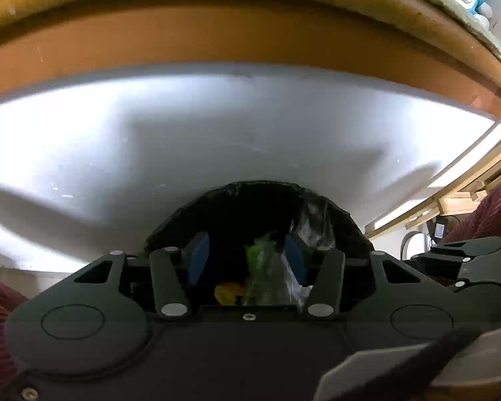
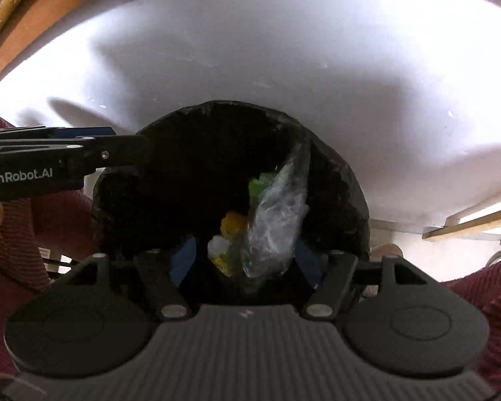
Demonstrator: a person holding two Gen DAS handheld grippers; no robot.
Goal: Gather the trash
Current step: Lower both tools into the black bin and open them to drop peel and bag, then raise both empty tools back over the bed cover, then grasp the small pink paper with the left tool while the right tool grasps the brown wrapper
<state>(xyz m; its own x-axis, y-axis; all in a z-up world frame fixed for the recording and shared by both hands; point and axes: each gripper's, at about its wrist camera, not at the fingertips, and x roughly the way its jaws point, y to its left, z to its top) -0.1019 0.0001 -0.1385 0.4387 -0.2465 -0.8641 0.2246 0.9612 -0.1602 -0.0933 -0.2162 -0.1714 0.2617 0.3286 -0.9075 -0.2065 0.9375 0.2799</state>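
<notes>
- Black plastic lines the trash bin point(image 2: 170, 180), whose round mouth fills the middle of the right wrist view and the lower centre of the left wrist view.
- Inside lies the trash: a crumpled clear plastic bag point(image 2: 274, 220) with green point(image 2: 264, 180) showing at its upper end, a yellow-orange scrap point(image 2: 232, 224) and a small white piece point(image 2: 217, 245) beside it.
- Left gripper point(image 1: 247, 260) points down into the bin, its blue pads point(image 1: 197, 260) spread; the bag shows between them, but contact cannot be told.
- Right gripper point(image 2: 243, 262) hangs over the same opening, jaws spread wide, pads clear of the bag.
- White floor point(image 2: 284, 50) surrounds the bin; a red sleeve point(image 2: 484, 300) shows at lower right.
</notes>
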